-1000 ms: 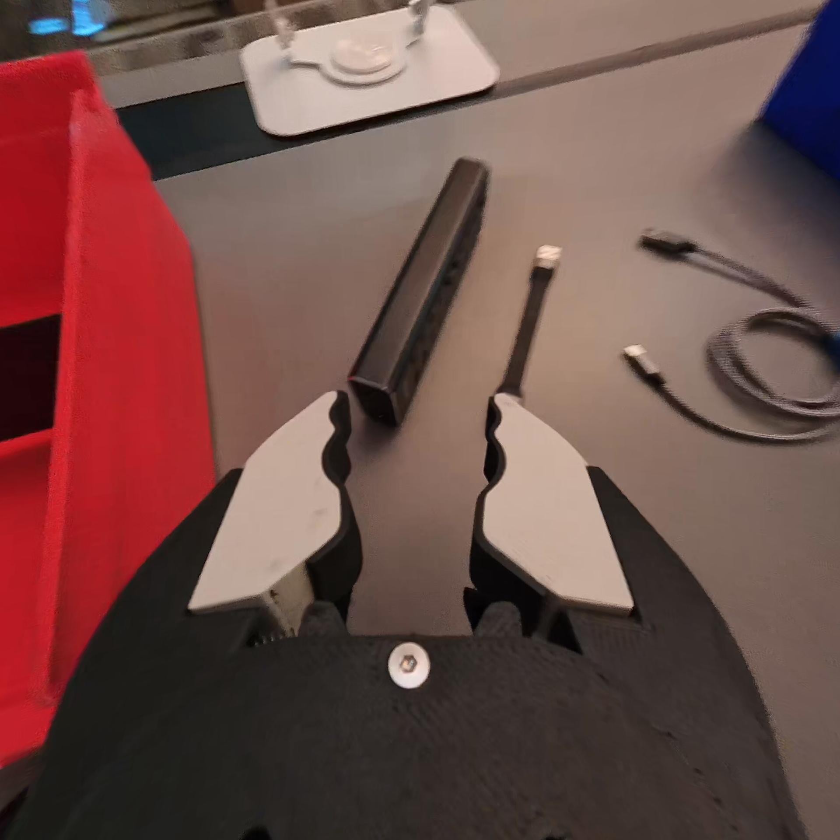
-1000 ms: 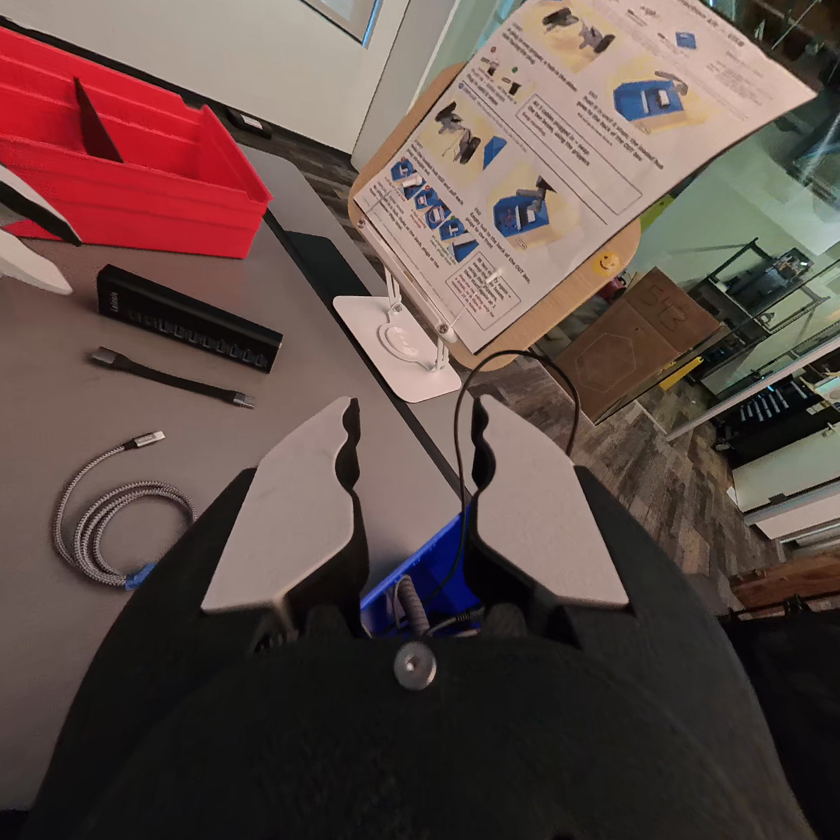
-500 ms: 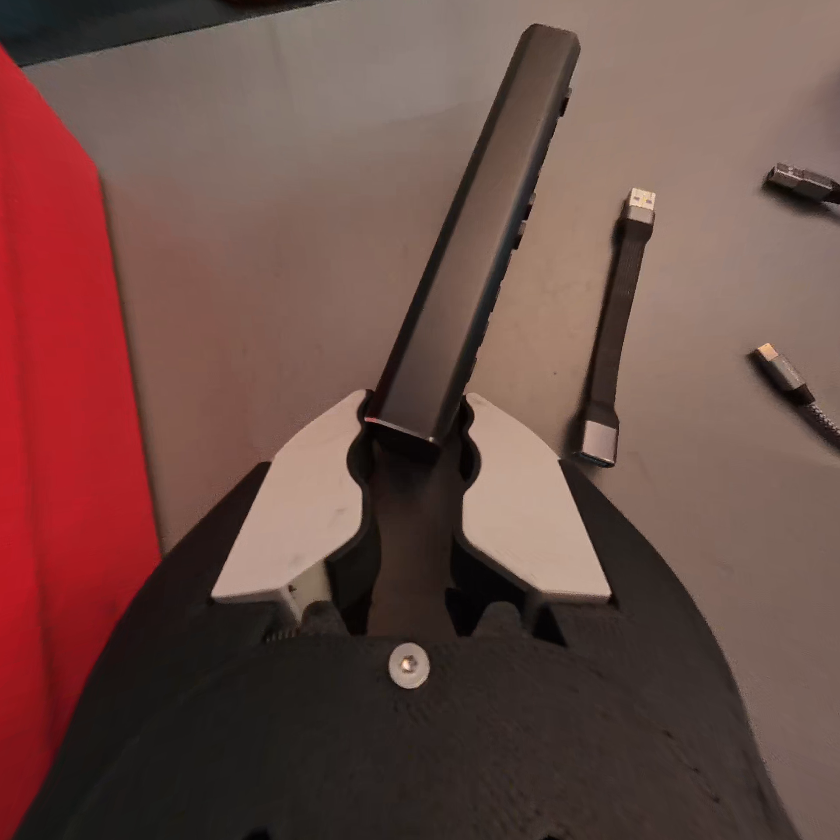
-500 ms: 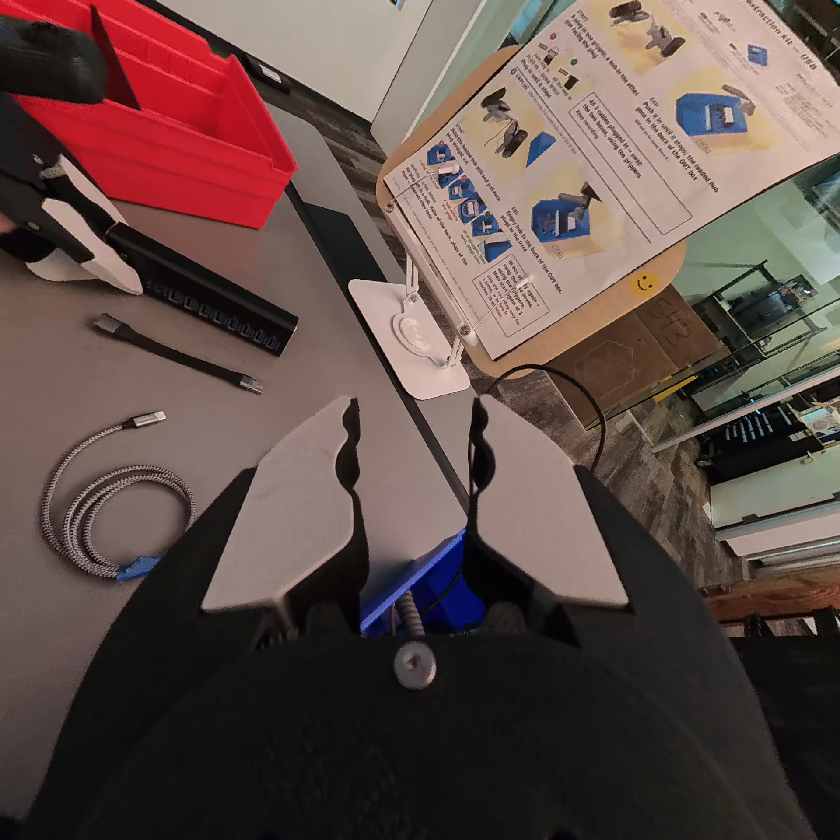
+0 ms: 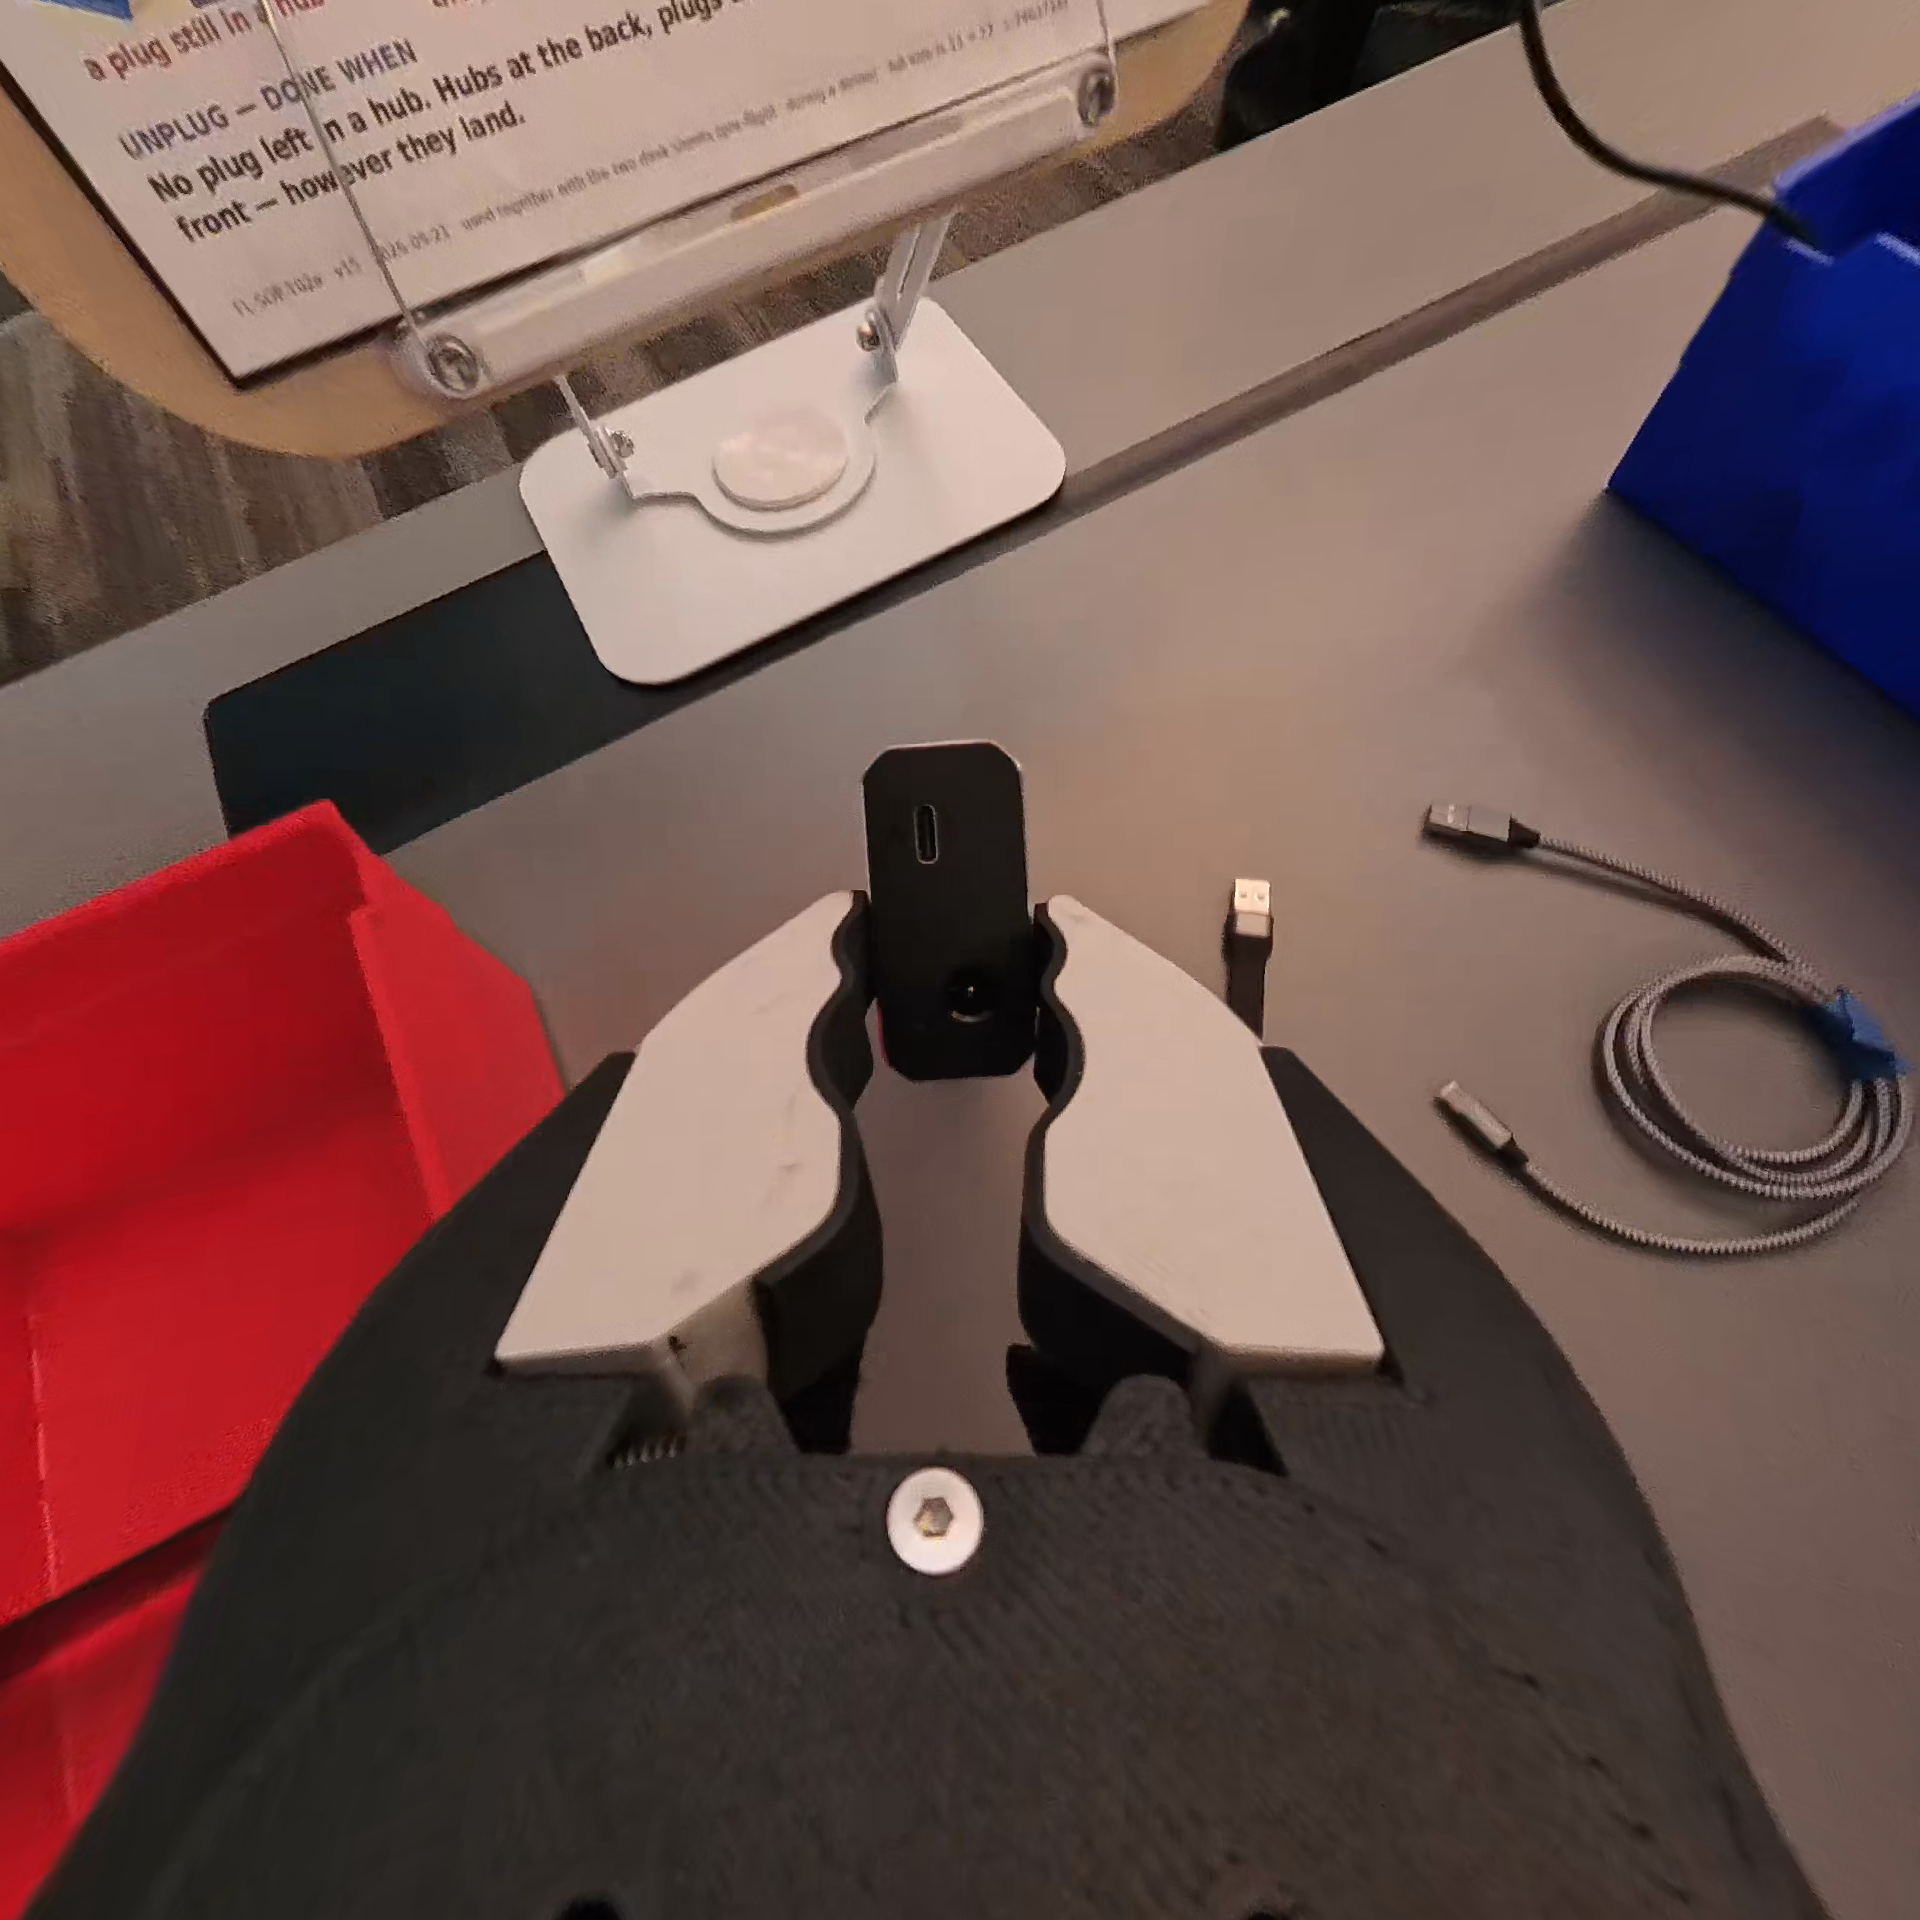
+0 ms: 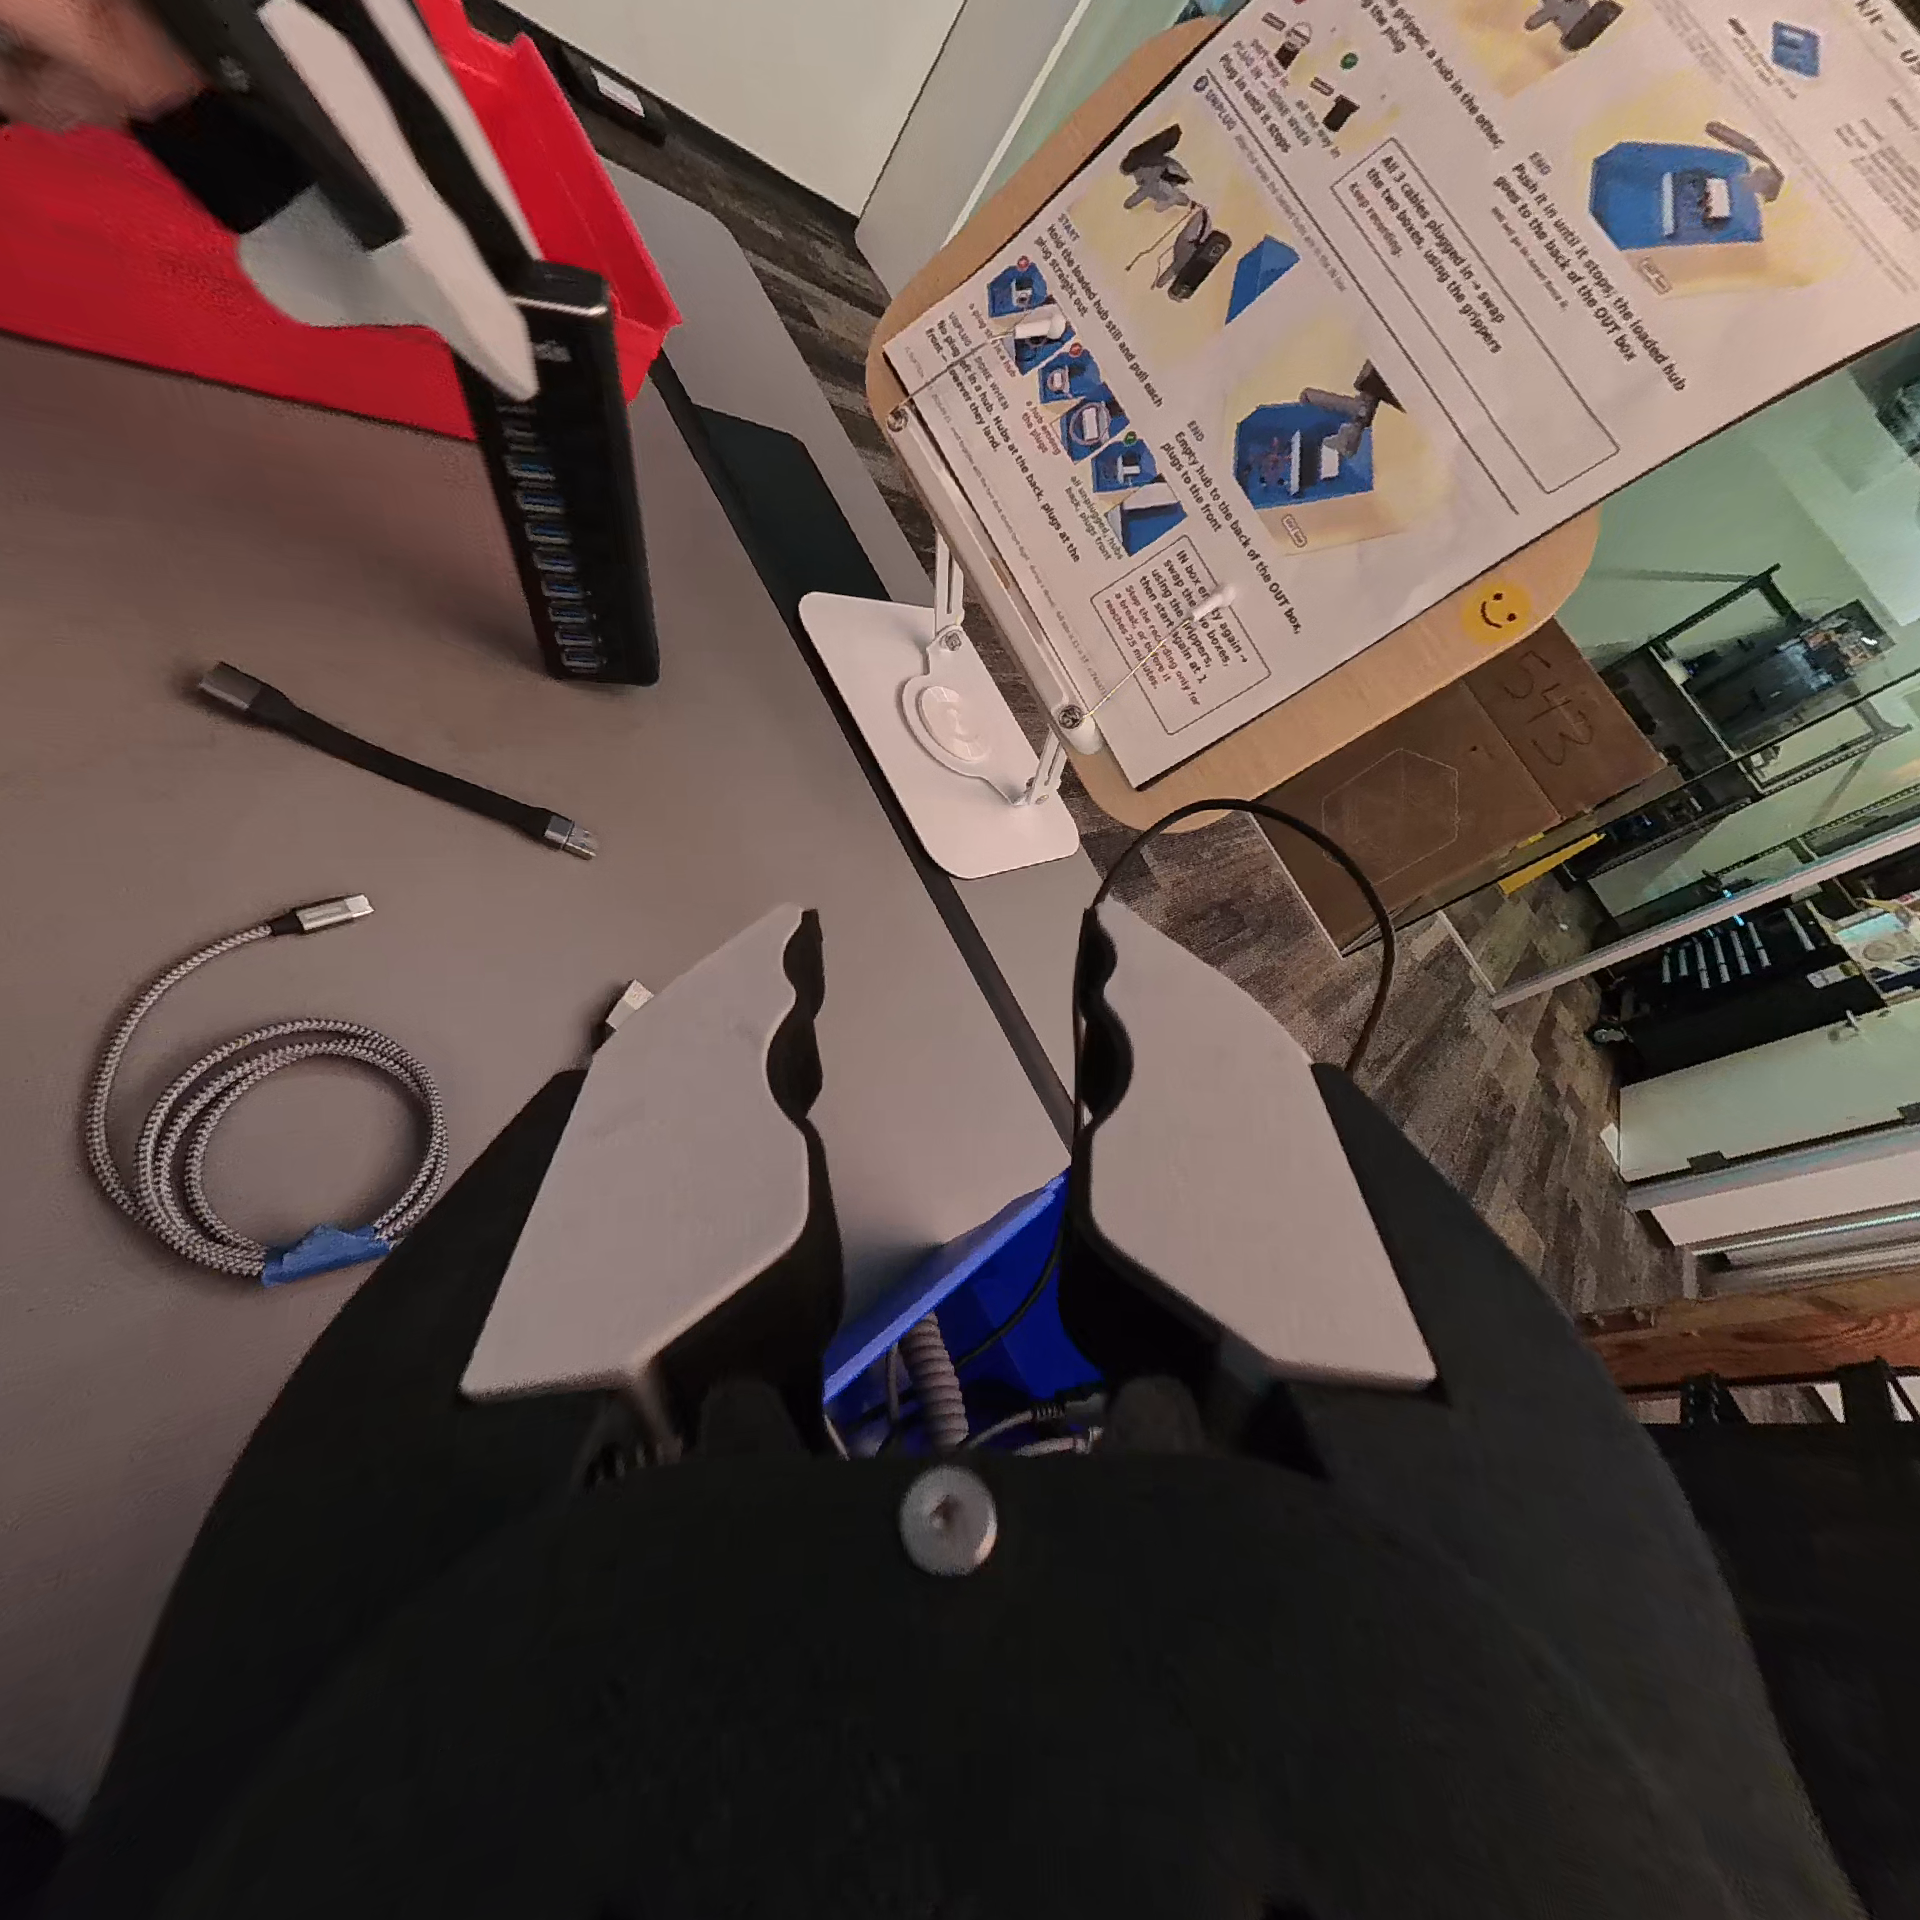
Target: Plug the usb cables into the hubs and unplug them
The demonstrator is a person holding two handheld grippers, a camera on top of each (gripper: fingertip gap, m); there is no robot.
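My left gripper [image 5: 948, 940] is shut on the top end of a long black USB hub [image 5: 943, 883]. In the right wrist view the hub [image 6: 566, 499] stands upright on its far end on the grey table, held by that gripper from above. A short black cable [image 5: 1247, 951] lies just right of the hub; it also shows in the right wrist view [image 6: 395, 764]. A coiled grey braided cable [image 5: 1756, 1101] with a blue tie lies further right, also in the right wrist view [image 6: 260, 1132]. My right gripper [image 6: 945, 935] is open and empty, above the blue bin [image 6: 966, 1288].
A red bin [image 5: 208, 1143] stands left of the hub, also in the right wrist view [image 6: 312, 343]. A blue bin [image 5: 1787, 416] with a thin black wire sits at the right. An instruction sheet on a white stand [image 5: 790, 520] is at the table's far edge.
My left gripper closed on the end of the hub and tipped it from lying flat up onto its far end. My right gripper stayed open over the blue bin.
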